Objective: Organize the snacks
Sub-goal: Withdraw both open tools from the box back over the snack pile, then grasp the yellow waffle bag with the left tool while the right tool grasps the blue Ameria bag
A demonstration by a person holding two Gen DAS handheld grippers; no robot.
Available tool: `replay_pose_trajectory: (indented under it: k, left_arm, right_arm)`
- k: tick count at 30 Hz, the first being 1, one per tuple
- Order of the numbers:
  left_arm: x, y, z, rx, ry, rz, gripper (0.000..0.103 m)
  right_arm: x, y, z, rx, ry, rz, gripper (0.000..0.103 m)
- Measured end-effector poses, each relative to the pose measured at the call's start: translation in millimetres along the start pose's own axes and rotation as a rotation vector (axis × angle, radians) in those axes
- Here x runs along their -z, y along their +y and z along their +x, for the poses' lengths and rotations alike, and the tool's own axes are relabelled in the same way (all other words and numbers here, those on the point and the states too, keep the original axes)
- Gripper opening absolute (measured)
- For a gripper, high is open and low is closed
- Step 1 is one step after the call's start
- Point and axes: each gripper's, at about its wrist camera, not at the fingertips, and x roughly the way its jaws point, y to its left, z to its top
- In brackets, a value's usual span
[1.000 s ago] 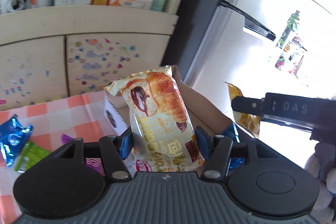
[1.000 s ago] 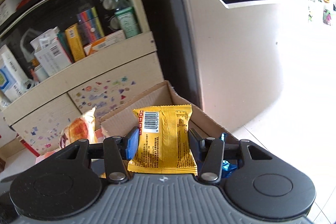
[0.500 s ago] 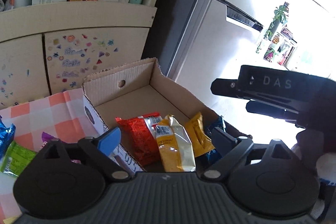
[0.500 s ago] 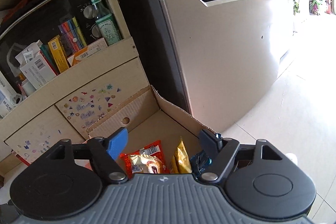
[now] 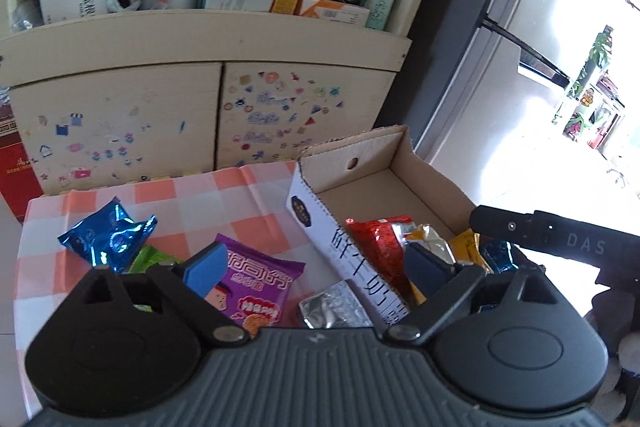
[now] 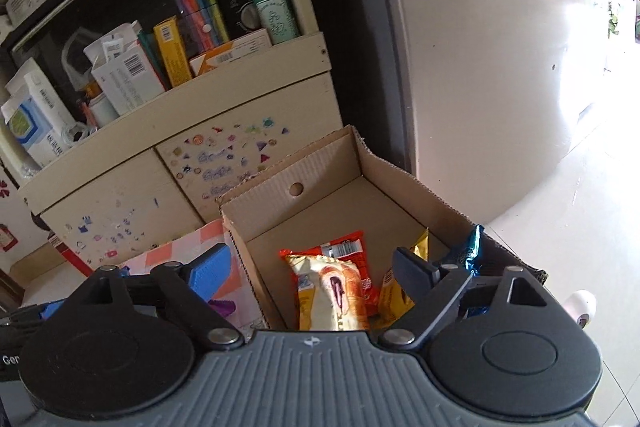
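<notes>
— What is shown by the left wrist view that is missed by the right?

— Loose snacks on the checked desk (image 5: 240, 195): a blue foil packet (image 5: 108, 239) is seen at the left, a green packet (image 5: 150, 259) just under it, then a purple packet (image 5: 256, 287) and a silver wrapper (image 5: 336, 309) beside the wall of the cardboard box (image 5: 360, 155). The left gripper (image 5: 316, 267) is held with its fingers (image 5: 206, 265) spread wide, having just been opening; nothing is gripped between them. The right gripper is seen as a black bar at the far right edge.

— And what is added by the right wrist view?

— The inside of the cardboard box (image 6: 328, 167) is laid open: a croissant packet (image 6: 330, 293) is seen lying on a red packet (image 6: 344, 247), with a yellow packet (image 6: 394, 299) just beside it and a blue wrapper (image 6: 472, 247) poking up at the right wall. The right gripper (image 6: 312, 267) is likewise held wide, its fingers (image 6: 210, 273) having just been opening, and nothing is held. The fridge (image 6: 480, 67) is seen behind.
</notes>
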Motion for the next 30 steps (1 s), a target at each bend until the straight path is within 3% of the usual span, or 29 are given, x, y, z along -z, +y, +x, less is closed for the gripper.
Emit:
replay_pose_trajectory:
  k: [15, 24, 30]
  left_arm:
    - [53, 85, -35, -0.142, 0.073, -0.136, 0.096]
    - [92, 95, -17, -0.188, 0.171, -0.146, 0.096]
    - [103, 96, -2, -0.191, 0.194, -0.145, 0.096]
  right_arm:
    - [46, 32, -15, -0.075, 0.09, -0.059, 0.093]
    - [89, 46, -20, -0.093, 0.164, -0.115, 0.093]
    - [125, 55, -18, -0.095, 0.239, -0.144, 0.093]
